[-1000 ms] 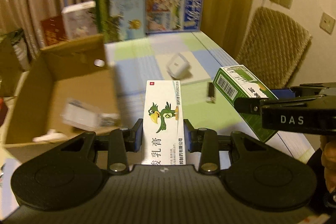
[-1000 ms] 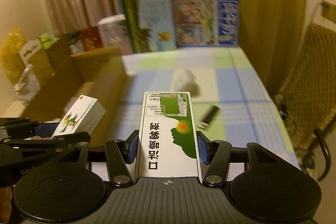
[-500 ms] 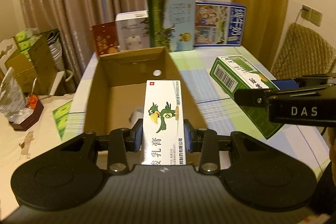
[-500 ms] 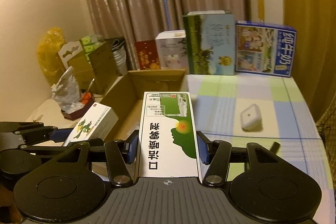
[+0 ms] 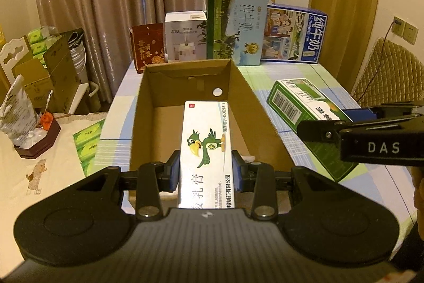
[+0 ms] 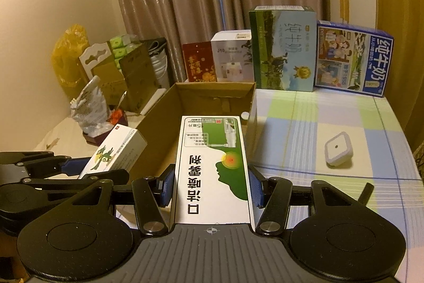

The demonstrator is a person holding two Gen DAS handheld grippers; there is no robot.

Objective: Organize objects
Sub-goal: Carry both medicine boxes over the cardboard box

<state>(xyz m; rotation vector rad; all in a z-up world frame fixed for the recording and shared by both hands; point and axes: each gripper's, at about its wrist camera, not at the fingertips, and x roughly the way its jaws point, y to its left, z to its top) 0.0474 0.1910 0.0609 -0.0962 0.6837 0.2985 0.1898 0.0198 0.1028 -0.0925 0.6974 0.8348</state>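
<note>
Two tools are each clamped on a carton, my left tool (image 5: 206, 174) on the white parrot-printed carton (image 5: 205, 150) and my right tool (image 6: 212, 188) on the green-and-white medicine carton (image 6: 213, 166), so I fear they collide over the narrow open brown cardboard box (image 5: 246, 108).

Open-topped cardboard box (image 5: 246, 102) with bare floor ahead of both grippers, its tall walls along each side, row of upright cartons (image 6: 283, 49) closing the far table edge, free checked tablecloth (image 6: 304, 121) to the right, only a small white device (image 6: 338, 149) there
</note>
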